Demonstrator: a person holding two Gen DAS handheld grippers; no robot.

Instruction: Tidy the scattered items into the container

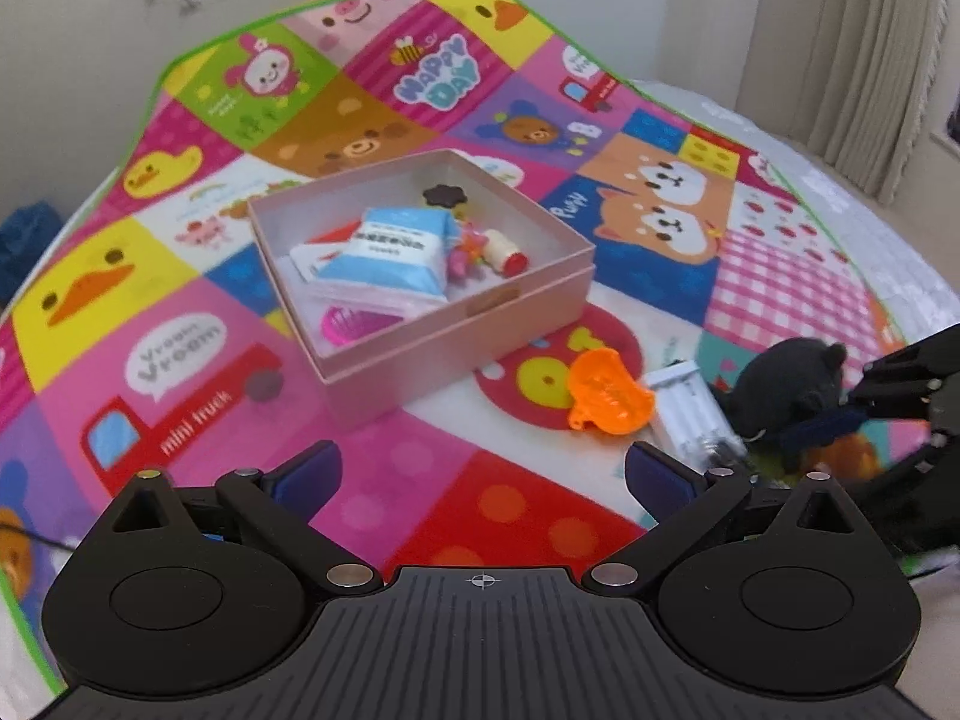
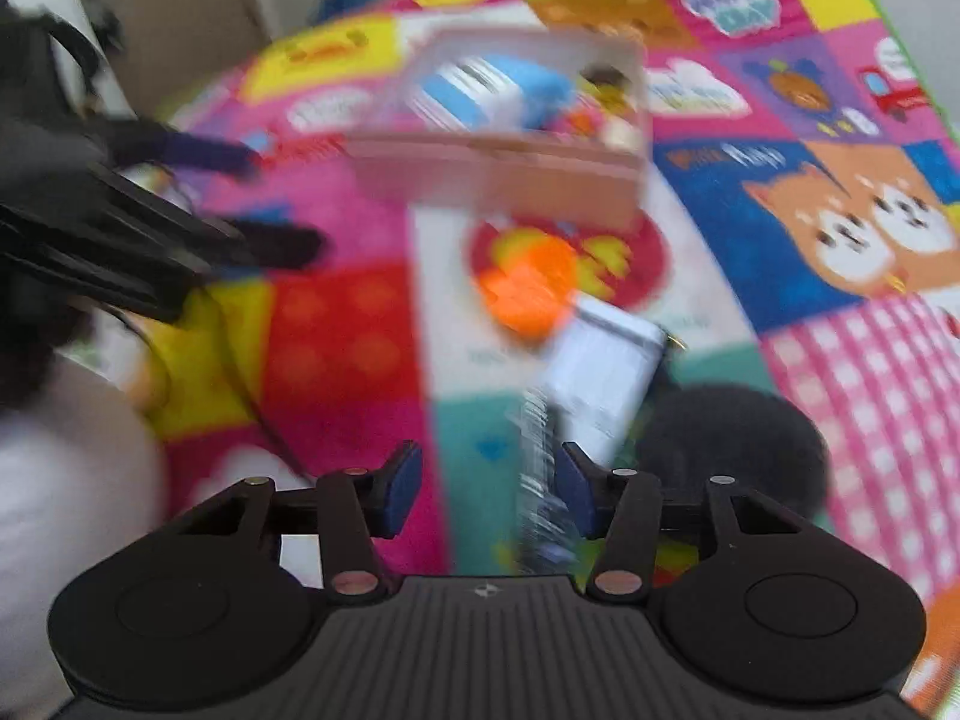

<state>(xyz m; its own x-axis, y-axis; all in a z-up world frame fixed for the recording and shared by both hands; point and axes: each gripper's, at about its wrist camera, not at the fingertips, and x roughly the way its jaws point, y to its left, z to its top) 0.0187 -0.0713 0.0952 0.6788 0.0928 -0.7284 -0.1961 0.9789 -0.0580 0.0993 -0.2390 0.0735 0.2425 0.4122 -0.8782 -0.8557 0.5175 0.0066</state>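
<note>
Left claw (image 1: 480, 474) hangs spread and empty over the mat (image 1: 420, 480), just short of the box's near corner, likely parked while the other arm works. Pink box (image 1: 456, 324) sits mid-mat, already holding a blue packet (image 1: 390, 252), a pink comb, a small toy and a red-capped tube. Right of the box, loose on the mat: orange clip (image 1: 609, 399), then white case (image 1: 696, 414) touching it, then black plush (image 1: 786, 384) near the mat's right edge. Right claw (image 2: 489, 489) hovers low over the white case (image 2: 606, 378), part spread, nothing pinched; the right-wrist view is blurred, so contact is unclear. Looks lined up for the case. Three items left.
</note>
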